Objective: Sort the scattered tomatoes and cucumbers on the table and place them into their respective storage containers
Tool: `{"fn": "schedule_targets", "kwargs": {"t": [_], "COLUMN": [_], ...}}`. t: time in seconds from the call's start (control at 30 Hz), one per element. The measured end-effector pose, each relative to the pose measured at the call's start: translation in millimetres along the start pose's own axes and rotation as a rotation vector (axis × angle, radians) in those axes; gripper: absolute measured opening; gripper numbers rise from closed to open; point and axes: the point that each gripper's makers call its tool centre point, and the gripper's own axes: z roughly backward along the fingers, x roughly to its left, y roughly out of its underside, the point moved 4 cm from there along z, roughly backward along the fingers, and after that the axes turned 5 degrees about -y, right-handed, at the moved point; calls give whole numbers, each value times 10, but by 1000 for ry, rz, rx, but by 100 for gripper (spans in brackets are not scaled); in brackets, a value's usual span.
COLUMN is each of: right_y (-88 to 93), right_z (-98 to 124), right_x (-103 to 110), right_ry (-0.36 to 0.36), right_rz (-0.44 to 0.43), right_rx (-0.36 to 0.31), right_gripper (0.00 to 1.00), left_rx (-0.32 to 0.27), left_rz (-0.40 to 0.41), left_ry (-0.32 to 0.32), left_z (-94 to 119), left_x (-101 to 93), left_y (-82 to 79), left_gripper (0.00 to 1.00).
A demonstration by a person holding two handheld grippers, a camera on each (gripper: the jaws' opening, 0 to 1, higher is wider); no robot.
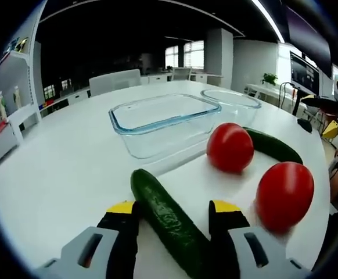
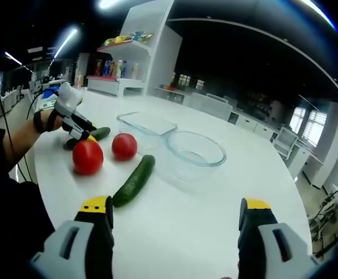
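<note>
In the left gripper view my left gripper point(image 1: 175, 212) stands open, its yellow-tipped jaws on either side of a dark green cucumber point(image 1: 169, 224) that lies on the white table. Two red tomatoes point(image 1: 230, 147) point(image 1: 284, 195) sit to the right, with a second cucumber point(image 1: 273, 145) behind them. Further back are a rectangular glass container point(image 1: 163, 119) and a round glass bowl point(image 1: 233, 102), both empty. In the right gripper view my right gripper point(image 2: 175, 206) is open above bare table, near the second cucumber point(image 2: 134, 180). The left gripper point(image 2: 82, 136) shows at the far left over its cucumber point(image 2: 99, 133).
A person's hand and arm point(image 2: 38, 125) hold the left gripper at the table's left edge. The tomatoes point(image 2: 87, 157) point(image 2: 124, 146) lie in front of the rectangular container point(image 2: 147, 125) and the bowl point(image 2: 195, 152). A shelf unit point(image 2: 128, 70) and chairs point(image 1: 115, 81) stand beyond the table.
</note>
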Motion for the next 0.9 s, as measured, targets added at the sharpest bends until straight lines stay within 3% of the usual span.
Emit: {"fn": "schedule_targets", "kwargs": {"t": [0.13,0.4,0.6,0.9], "right_y": [-7,-6,2,11], "right_z": [4,8,0,-16], "right_x": [0,-14,-10,-5], "right_ry": [-1,2,0,1], "right_rz": [2,2,0,-1], "right_rx": [-1,-2,0,2], "right_gripper": [84,84,84,84], "left_rx": [5,3,-20,-46], "left_rz": [-13,-20,30,-16], "left_ry": [22,34,53,81], "left_z": [-5,-45,-77,-102], "left_x": [-23,4,4,12], "left_y": [-13,-49,-68,-74], "left_gripper": [38,34,27,27]}}
